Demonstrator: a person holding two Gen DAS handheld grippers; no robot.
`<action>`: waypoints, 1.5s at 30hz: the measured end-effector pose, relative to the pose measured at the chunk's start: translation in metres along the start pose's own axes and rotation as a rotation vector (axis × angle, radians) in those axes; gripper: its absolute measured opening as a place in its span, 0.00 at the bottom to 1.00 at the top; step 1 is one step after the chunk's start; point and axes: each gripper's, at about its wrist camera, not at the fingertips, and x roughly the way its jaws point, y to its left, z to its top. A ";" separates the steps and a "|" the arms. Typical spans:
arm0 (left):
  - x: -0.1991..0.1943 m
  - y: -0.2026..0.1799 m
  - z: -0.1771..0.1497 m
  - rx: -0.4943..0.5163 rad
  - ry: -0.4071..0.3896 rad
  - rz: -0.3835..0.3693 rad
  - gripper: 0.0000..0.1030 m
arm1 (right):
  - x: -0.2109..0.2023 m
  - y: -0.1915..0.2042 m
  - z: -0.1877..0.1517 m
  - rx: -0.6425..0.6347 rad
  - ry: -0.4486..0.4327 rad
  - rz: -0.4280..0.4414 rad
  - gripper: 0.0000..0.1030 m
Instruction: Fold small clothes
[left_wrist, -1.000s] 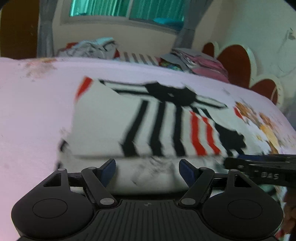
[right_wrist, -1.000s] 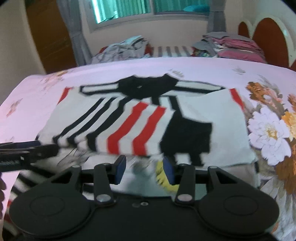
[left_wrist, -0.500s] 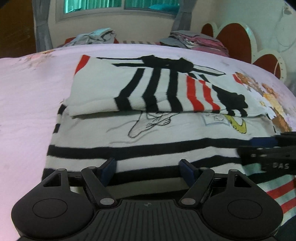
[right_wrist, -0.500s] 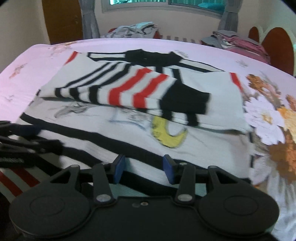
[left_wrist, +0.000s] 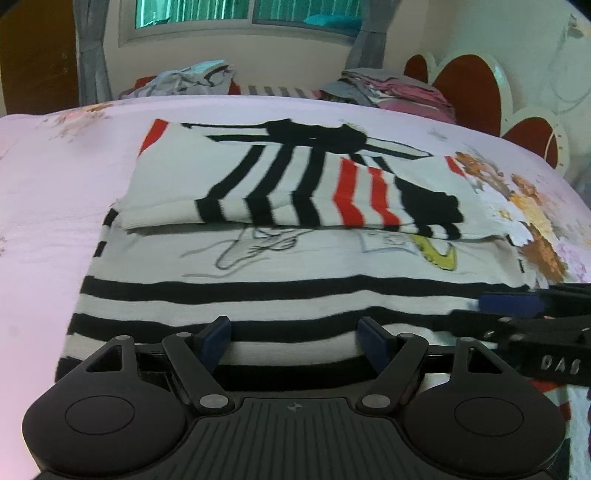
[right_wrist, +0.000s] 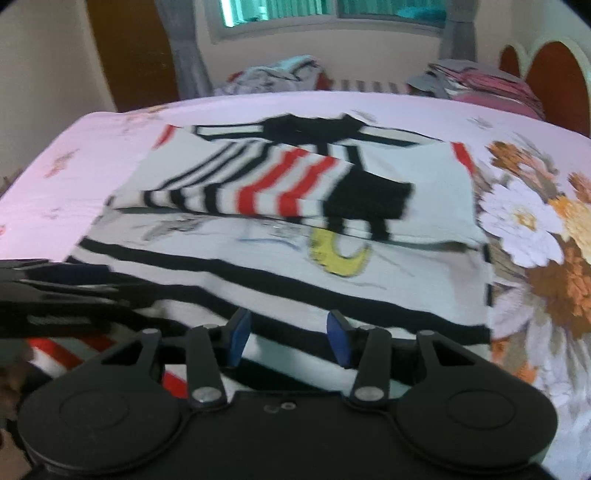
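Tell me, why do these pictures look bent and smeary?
Left wrist view: the fisheye lens bows the bed; the striped sweater is fairly sharp, the right gripper streaked. Right wrist view: motion blur smears the sweater's stripes and the left gripper; window glows.

sweater flat on bed, sleeves folded across its far half, clothes piles behind

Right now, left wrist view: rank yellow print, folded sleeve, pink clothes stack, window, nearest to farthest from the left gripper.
1. Yellow print, right, on the sweater body.
2. Folded sleeve, centre, just beyond it.
3. Pink clothes stack, far right edge of the bed.
4. Window, back wall.
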 end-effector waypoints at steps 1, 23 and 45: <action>-0.001 -0.002 -0.001 0.003 0.000 0.002 0.72 | 0.000 0.003 0.000 -0.007 0.001 0.008 0.45; -0.037 0.036 -0.050 0.077 0.059 0.046 0.72 | -0.026 0.002 -0.051 -0.039 0.039 -0.116 0.48; -0.093 0.066 -0.094 0.059 0.039 -0.032 0.72 | -0.085 0.024 -0.112 0.127 0.045 -0.283 0.52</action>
